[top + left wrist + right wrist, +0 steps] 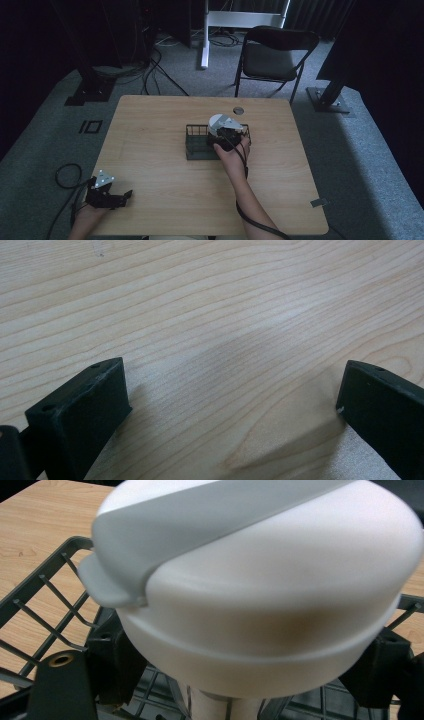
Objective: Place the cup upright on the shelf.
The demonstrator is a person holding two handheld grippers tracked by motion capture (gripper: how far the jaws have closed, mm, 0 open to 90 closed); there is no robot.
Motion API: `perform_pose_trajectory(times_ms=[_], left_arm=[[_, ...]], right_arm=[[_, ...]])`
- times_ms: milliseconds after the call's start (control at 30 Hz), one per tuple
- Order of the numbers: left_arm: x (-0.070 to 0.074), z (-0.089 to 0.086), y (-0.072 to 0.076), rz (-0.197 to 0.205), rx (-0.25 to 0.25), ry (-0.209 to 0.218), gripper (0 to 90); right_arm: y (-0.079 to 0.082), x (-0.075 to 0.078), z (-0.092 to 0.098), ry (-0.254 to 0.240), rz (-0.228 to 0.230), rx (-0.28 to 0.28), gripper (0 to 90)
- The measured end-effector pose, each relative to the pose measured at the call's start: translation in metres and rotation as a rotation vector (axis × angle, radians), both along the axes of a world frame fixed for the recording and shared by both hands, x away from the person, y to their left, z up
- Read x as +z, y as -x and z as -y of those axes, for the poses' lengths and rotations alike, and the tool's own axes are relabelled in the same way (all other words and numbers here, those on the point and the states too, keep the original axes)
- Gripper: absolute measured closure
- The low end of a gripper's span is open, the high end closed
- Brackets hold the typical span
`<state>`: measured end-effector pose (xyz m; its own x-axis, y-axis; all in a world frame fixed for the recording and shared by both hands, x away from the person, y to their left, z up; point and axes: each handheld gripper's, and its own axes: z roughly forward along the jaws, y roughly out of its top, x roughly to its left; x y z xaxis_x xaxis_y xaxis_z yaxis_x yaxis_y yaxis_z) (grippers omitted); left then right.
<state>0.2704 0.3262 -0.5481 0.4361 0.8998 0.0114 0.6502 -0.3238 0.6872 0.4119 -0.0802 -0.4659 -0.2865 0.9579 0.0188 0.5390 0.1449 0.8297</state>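
A dark wire basket [196, 146] stands at the middle of the wooden table [150, 130]. My right gripper [227, 137] holds a white round container [219, 121] with a grey lid band over the basket's right part. In the right gripper view the container [280, 595] sits close between the two black jaws, with the right gripper [245, 660] shut on its lower body and the basket's wire wall [45, 595] behind and below. My left gripper [107, 194] rests at the table's near left corner. It [232, 390] stands open over bare wood with nothing between its jaws.
A round cable hole [238, 110] lies in the table just behind the basket. Beyond the table stand a black folding chair [275, 52] and dark stand bases [87, 92], with cables [155, 70] on the grey carpet. A cable loop [67, 175] lies left of the table.
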Motion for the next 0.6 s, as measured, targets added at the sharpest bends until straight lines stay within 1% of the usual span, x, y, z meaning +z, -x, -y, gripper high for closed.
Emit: perform_pose_trajectory(times_ms=[167,300,367,533,600], left_arm=[[0.0000,0.0000,0.0000,0.000,0.000,0.000,0.5],[0.0000,0.0000,0.0000,0.000,0.000,0.000,0.6],[0.0000,0.0000,0.0000,0.000,0.000,0.000,0.6],[0.0000,0.0000,0.0000,0.000,0.000,0.000,0.6],[0.0000,0.0000,0.0000,0.000,0.000,0.000,0.6]], right_arm=[[0.0013,-0.0010,0.0008,-0.008,0.005,-0.002,18.2],[0.0034,-0.0030,0.0025,-0.018,0.019,0.000,18.1],[0.0043,-0.0046,0.0035,-0.018,0.032,0.011,18.1],[0.0055,-0.0053,0.0050,-0.016,0.028,0.036,17.7],[0.0060,-0.0064,0.0062,-0.012,0.038,0.048,17.7]])
